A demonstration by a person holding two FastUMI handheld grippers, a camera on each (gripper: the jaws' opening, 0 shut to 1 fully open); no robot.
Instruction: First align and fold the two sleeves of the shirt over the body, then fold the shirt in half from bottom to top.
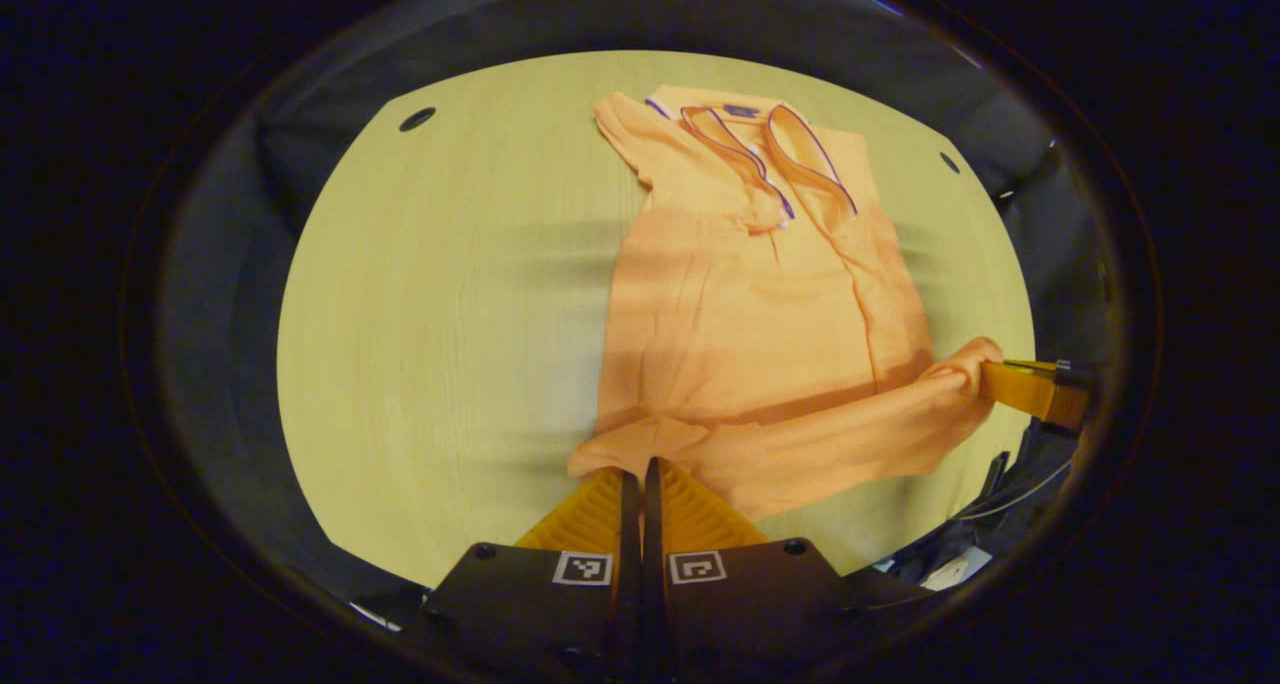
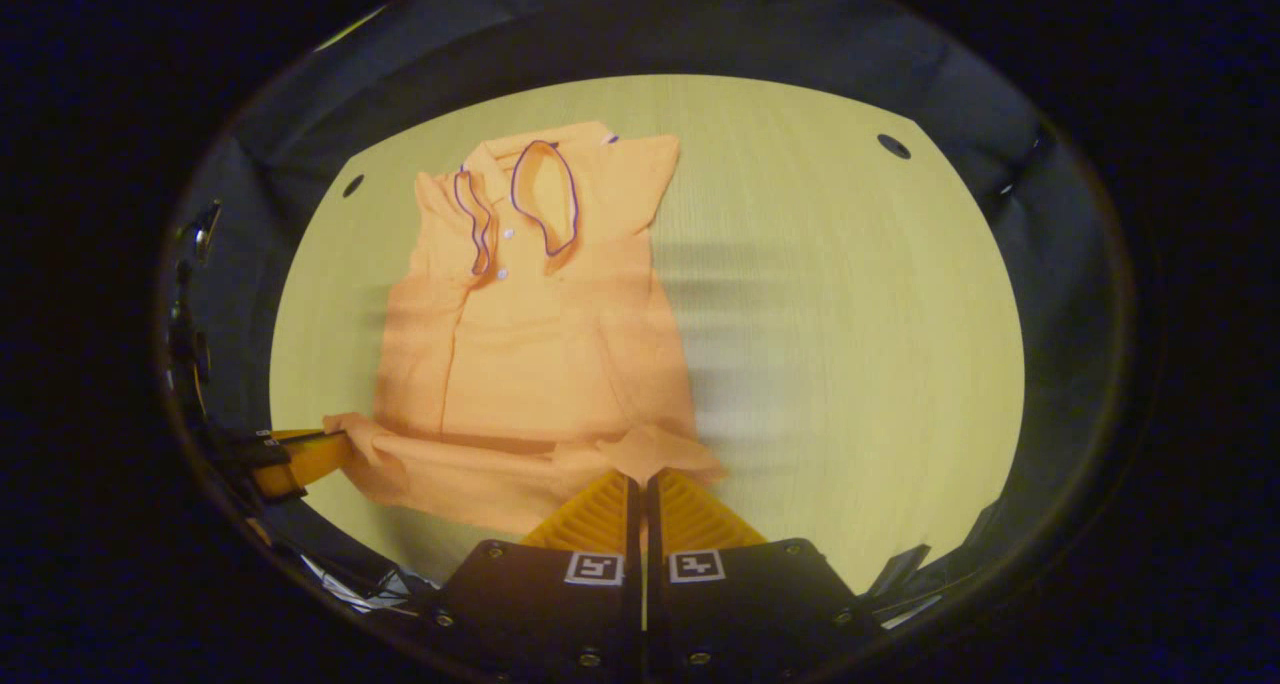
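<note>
An orange polo shirt (image 1: pixel 760 294) lies face up on a pale wooden table (image 1: pixel 450 294), collar at the far end, sleeves already folded in over the body. Its near hem is lifted off the table at both corners, so the bottom edge hangs as a raised band between the two grippers.

In the left gripper view, the left gripper (image 1: pixel 640 469) sits at the near edge with its fingers together, pinching the hem corner that bunches right at their tips. Off to the right, near the table's edge, the right gripper (image 1: pixel 1010 379) shows from the side, its fingers clamped on the other hem corner, which is drawn into a gathered point. The shirt lies right of centre here, with bare table to its left.

In the right gripper view (image 2: pixel 640 484), the shirt (image 2: pixel 530 344) lies left of centre and bare table (image 2: pixel 850 314) spreads to the right. The fingers there are closed on the hem fold at their tips. The left gripper (image 2: pixel 325 454) appears at the far left, gripping the hem corner.
</note>
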